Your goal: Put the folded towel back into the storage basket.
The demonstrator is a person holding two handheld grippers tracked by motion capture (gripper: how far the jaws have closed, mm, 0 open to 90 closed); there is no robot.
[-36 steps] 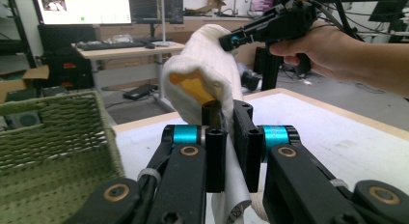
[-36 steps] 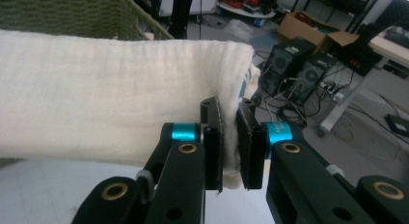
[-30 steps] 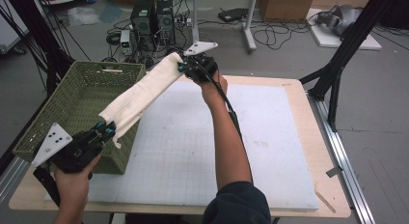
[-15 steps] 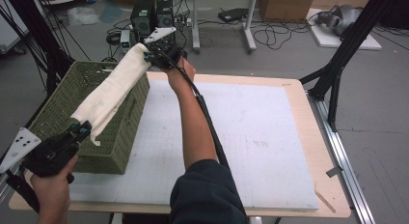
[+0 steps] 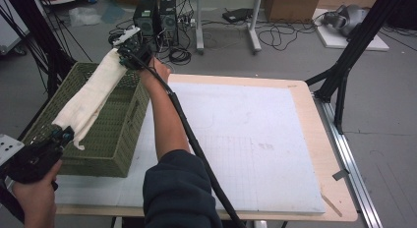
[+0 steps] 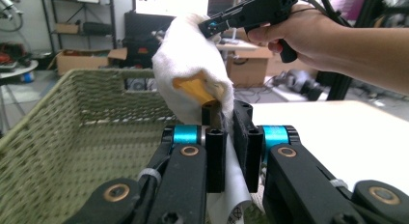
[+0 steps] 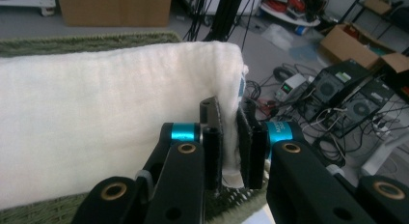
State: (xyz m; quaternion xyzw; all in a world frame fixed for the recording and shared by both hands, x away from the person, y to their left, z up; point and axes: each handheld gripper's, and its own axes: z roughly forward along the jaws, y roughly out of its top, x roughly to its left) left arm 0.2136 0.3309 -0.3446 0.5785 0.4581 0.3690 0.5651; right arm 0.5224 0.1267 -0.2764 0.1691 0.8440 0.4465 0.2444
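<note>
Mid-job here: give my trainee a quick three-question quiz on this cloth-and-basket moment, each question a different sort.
1. True or false: the white cloth lies flat on the table.
2. Where does the cloth hang? A) above the green basket B) over the white mat C) on the floor
3. Fill in: the left gripper and right gripper each pinch one ___ of the cloth.

Key: 1 false, it is stretched in the air between both grippers; 2 A; 3 end.

towel [image 5: 93, 98] stretched above basket [image 5: 110, 139] at table's [image 5: 314, 115] left edge
</note>
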